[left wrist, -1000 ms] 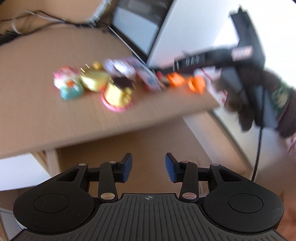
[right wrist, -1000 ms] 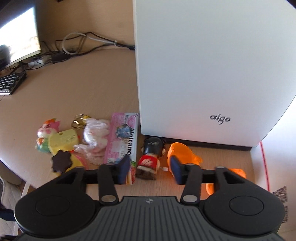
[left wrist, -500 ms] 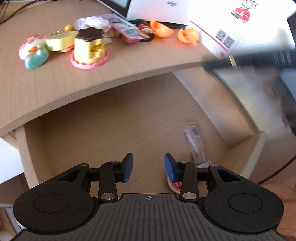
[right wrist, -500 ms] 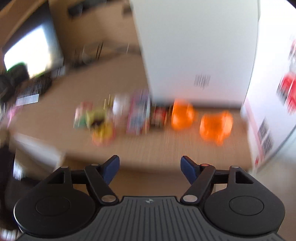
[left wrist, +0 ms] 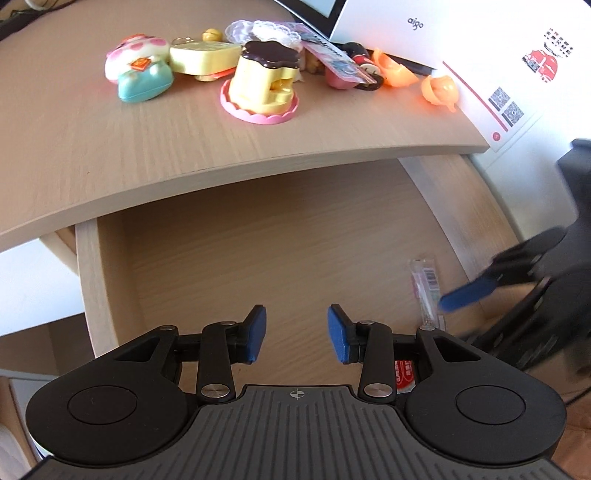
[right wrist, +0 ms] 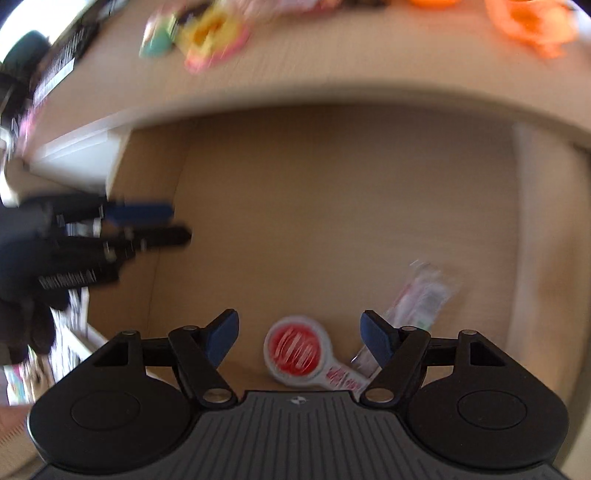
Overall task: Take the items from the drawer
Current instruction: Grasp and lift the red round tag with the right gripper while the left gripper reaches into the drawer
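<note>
The wooden drawer (left wrist: pixel 88 280) stands pulled out beneath the desk top. On its floor at the right lie a clear wrapped packet (left wrist: pixel 424 291) (right wrist: pixel 421 291) and a white paddle-shaped item with a red round face (right wrist: pixel 299 349), partly hidden in the left wrist view (left wrist: pixel 404 376). My left gripper (left wrist: pixel 295 328) hovers open over the bare middle of the drawer, holding nothing. My right gripper (right wrist: pixel 299 328) is open just above the red-faced item, its jaws either side of it. One of the right gripper's fingers (left wrist: pixel 469 293) shows beside the packet. The right wrist view is blurred.
Several toys sit on the desk top (left wrist: pixel 110 155) above the drawer: a yellow cake toy on a pink base (left wrist: pixel 258 88), a teal and pink toy (left wrist: pixel 140 74), orange pieces (left wrist: pixel 439 90). A white box (left wrist: pixel 406 22) stands behind. The desk edge overhangs the drawer's back.
Both grippers have come down from desk height into the open drawer. The right gripper left the toys on the desk and its jaws spread wider. The left gripper's jaws stayed open.
</note>
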`<control>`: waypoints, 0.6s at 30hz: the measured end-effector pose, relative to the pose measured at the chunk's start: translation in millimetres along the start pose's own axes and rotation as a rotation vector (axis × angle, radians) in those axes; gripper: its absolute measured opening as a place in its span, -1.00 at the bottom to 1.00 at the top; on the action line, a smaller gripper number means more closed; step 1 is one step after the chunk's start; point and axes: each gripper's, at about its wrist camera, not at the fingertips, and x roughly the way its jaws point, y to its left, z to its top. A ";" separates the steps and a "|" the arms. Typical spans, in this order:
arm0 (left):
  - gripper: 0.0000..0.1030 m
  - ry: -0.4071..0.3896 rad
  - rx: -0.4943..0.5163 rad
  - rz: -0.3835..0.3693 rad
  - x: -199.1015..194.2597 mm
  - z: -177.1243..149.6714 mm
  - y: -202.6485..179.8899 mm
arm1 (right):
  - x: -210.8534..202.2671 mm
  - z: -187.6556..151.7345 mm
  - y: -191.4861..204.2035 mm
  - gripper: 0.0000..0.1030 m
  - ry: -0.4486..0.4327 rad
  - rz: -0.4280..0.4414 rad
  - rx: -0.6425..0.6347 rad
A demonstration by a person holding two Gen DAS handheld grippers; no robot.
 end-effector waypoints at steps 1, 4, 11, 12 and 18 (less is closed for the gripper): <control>-0.22 -0.004 -0.005 -0.001 -1.3 -0.5 0.3 | 7.9 -0.5 6.7 0.43 0.029 -0.009 -0.031; -0.22 -0.018 -0.018 0.000 -5.6 -2.9 -0.1 | 34.2 1.5 23.3 0.43 0.110 -0.043 -0.095; -0.22 -0.043 0.006 0.037 -14.5 -6.8 -9.0 | 82.0 -5.9 44.0 0.23 0.279 -0.192 -0.226; -0.22 -0.046 0.001 0.035 -15.2 -7.3 -8.9 | 82.8 -7.2 43.6 0.18 0.283 -0.186 -0.227; -0.22 -0.037 -0.010 0.033 -13.9 -8.5 -9.2 | 60.6 -5.2 44.1 0.17 0.160 -0.174 -0.210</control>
